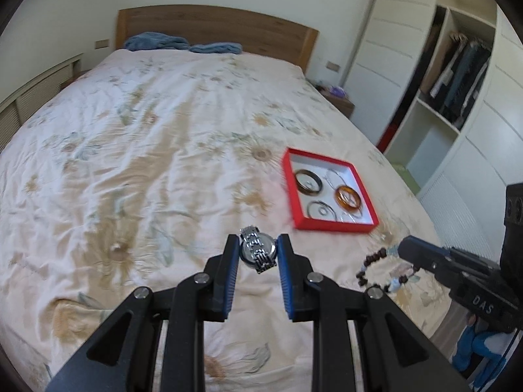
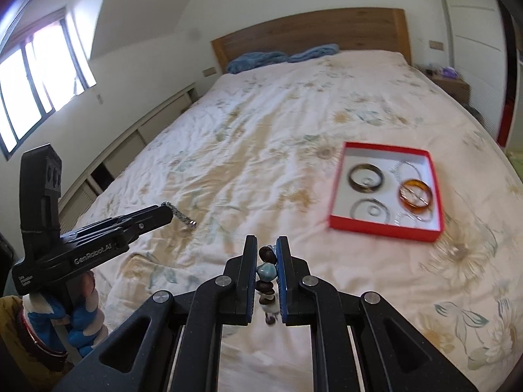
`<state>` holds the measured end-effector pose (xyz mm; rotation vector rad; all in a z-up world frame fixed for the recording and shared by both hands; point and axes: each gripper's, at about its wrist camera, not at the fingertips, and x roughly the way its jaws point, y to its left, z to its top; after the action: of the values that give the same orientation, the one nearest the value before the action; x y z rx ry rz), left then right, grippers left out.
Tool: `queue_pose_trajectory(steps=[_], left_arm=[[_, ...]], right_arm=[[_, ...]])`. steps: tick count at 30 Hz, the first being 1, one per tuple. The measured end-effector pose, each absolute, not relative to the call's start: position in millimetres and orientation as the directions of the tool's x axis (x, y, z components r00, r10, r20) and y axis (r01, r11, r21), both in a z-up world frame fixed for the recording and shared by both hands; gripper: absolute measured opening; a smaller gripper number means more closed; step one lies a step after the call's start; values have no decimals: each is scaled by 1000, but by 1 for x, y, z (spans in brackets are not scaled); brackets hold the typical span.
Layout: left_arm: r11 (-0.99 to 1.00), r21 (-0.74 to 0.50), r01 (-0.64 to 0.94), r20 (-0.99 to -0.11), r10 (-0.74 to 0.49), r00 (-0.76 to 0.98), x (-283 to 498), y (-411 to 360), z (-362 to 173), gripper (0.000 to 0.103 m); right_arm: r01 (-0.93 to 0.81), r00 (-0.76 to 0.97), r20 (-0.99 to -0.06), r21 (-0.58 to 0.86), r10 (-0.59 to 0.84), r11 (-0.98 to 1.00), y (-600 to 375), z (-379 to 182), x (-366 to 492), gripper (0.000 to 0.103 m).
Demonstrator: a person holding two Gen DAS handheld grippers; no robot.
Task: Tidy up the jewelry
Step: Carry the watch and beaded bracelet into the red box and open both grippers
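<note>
My left gripper is shut on a silver metal watch, held just above the bedspread; from the right wrist view its band sticks out past the left gripper. My right gripper is shut on a beaded bracelet of dark brown and pale blue beads; in the left wrist view the bracelet hangs from the right gripper. A red box lies ahead to the right, holding a dark bangle, an amber bangle and thin silver rings.
The floral bedspread covers a wide bed with a wooden headboard and blue pillows. A white wardrobe with hanging clothes stands on the right beside a nightstand. A window is at the left.
</note>
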<state>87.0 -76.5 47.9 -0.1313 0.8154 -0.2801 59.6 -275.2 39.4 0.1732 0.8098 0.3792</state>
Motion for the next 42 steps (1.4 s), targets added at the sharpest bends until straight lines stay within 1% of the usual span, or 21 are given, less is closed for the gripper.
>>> queue_pose_trajectory(steps=[5,10,19,24,28,34,37,41,42], left_arm=[[948,-198,248,-741,-310,595,116,-115,28,22],[933,-183,311,-772,-332,542,164,-160,10,22],[915,-135,381,-807,-324,494,292,-251,-30,22],[916,-117,384,-806,-313,502,352,-280,-47,22],[918,-110,382,-810,-305,500,391,-301,-66,22],[917,-118,381,-829,-302,470,409,-310,-96,22],[926,-120,358,-855,-279,437,415,-311,-109,23],[926,-159,343,-850,-305,429,418,-306,-109,24],[924,-171,341,-849,-314,426,418,-305,-107,24]], right_arm=[[-204,619,-698,300,360,932,-316,23,79,12],[-146,608,-727,293,320,945,-354,9,123,12],[-83,604,-743,300,287,950,-405,-23,248,12],[-60,612,-744,294,268,954,-426,-46,314,12],[-46,614,-748,285,252,957,-435,-66,347,12],[-39,573,-787,252,228,967,-437,-102,364,12],[-24,551,-807,240,213,971,-441,-113,366,12],[-11,539,-817,234,203,972,-444,-116,365,12],[-10,543,-818,221,191,975,-444,-114,364,14]])
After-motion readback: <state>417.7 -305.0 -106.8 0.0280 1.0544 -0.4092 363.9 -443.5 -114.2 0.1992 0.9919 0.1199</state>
